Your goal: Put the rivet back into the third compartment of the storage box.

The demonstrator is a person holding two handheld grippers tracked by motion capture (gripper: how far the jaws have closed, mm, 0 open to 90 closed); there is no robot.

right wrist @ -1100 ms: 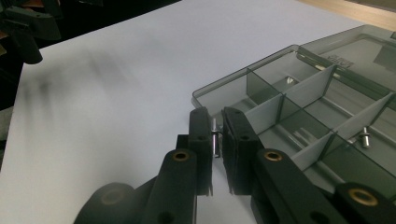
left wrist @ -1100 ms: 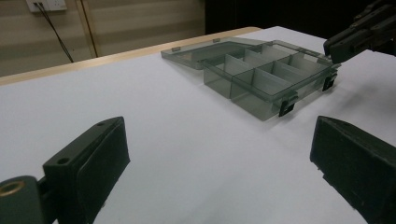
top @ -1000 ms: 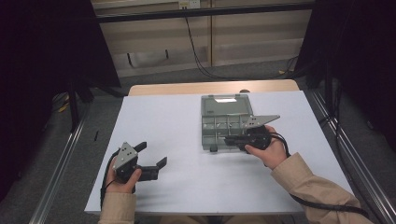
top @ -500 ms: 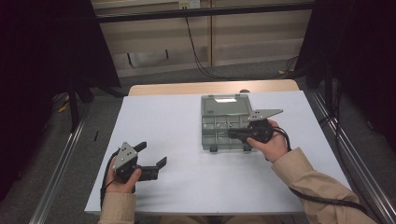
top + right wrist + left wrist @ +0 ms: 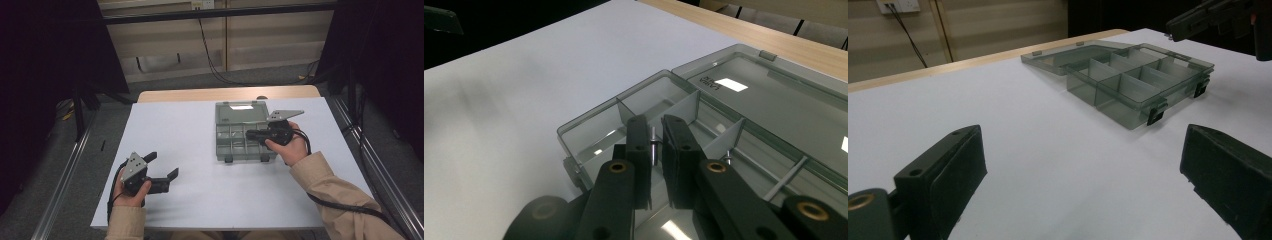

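A grey see-through compartment box (image 5: 235, 150) lies open on the white table, its lid (image 5: 240, 112) folded flat behind it. My right gripper (image 5: 248, 134) hovers over the box's right compartments, pointing left. In the right gripper view its jaws (image 5: 655, 122) stand almost together, shut on a small metal screw (image 5: 653, 146) that is upright between them. Another small screw (image 5: 728, 156) lies in a compartment further right. My left gripper (image 5: 162, 165) rests at the front left of the table, open and holding nothing, with the box (image 5: 1138, 85) ahead of it.
The white sheet (image 5: 190, 135) covers the table, with a wooden edge (image 5: 225, 94) at the far side. Metal rails (image 5: 65, 175) run along both sides. The right gripper's cable (image 5: 350, 207) trails past the sleeve.
My right gripper has moved a little away from the person, further over the box. The left gripper has stayed where it was.
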